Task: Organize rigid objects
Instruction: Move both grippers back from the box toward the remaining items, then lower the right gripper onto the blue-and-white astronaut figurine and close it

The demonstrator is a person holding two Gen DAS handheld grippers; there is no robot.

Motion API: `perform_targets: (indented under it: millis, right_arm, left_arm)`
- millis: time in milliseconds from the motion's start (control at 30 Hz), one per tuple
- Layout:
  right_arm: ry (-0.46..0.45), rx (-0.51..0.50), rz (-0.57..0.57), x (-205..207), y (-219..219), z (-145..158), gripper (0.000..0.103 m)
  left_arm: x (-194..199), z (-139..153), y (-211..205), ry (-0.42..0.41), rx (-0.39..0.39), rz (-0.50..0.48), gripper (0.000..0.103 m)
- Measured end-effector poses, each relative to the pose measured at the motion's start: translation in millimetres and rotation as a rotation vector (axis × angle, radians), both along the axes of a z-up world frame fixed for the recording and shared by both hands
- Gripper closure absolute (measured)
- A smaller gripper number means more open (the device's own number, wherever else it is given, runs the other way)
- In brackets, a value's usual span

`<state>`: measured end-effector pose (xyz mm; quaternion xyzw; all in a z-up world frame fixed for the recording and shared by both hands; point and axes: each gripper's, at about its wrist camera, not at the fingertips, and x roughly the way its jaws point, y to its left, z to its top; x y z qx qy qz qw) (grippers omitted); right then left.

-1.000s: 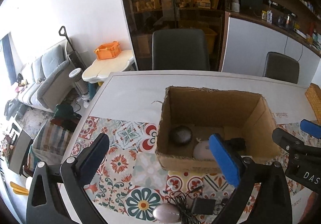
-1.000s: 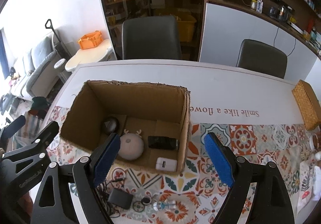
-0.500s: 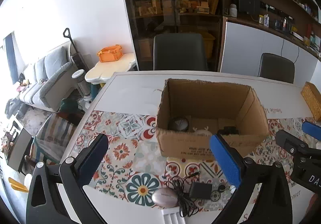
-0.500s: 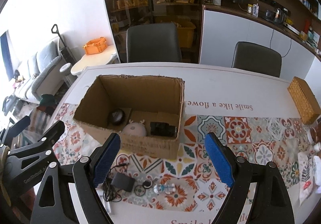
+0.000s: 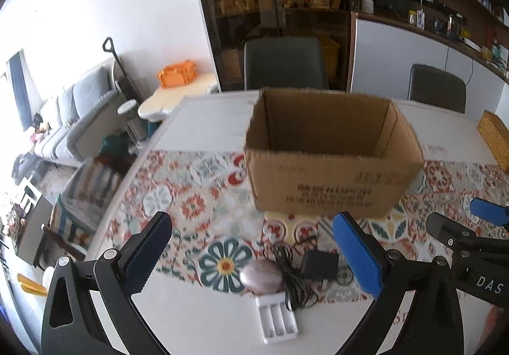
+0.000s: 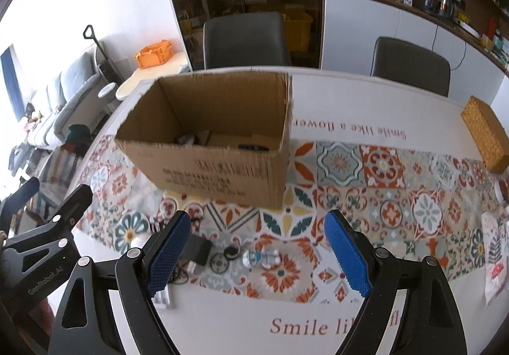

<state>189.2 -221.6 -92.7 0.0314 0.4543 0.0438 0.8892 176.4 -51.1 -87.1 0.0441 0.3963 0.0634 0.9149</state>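
Observation:
An open cardboard box [image 5: 331, 183] [image 6: 219, 164] stands on the patterned tablecloth; a few dark items show inside it in the right wrist view. In front of it lie a mauve oval mouse [image 5: 261, 272], a black adapter [image 5: 319, 264] [image 6: 198, 249] with a tangled cable [image 5: 294, 285], a white battery holder [image 5: 277, 320], small rings [image 6: 224, 258] and a small blue-white bottle [image 6: 262, 257]. My left gripper [image 5: 251, 256] is open and empty above the mouse and adapter. My right gripper [image 6: 257, 254] is open and empty above the rings and the bottle.
A woven basket [image 6: 485, 133] sits at the table's right edge. Two dark chairs [image 6: 245, 39] stand behind the table, with cabinets beyond. The table's left edge [image 5: 127, 173] drops to a sofa and clutter. The right gripper shows at the right of the left wrist view [image 5: 470, 237].
Both grippers have pulled back from over the box and dropped lower toward the table's near edge; the loose items in front of the box now lie between their fingers. Both stayed open.

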Motion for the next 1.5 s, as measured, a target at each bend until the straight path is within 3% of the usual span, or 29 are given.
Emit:
perform_targets:
  millis: [433, 967, 1500]
  right_arm:
    - [0.122, -0.007, 0.053, -13, -1, -46, 0.017]
    - [0.213, 0.023, 0.135, 7, 0, -101, 0.017]
    - [0.315, 0.046, 0.107, 40, -7, -146, 0.022]
  left_arm:
    - [-15, -51, -6, 0.149, 0.007, 0.005, 0.0]
    - [10, -104, -21, 0.282, 0.046, 0.006, 0.0]
    - [28, -128, -17, 0.33, 0.059, 0.04, 0.0]
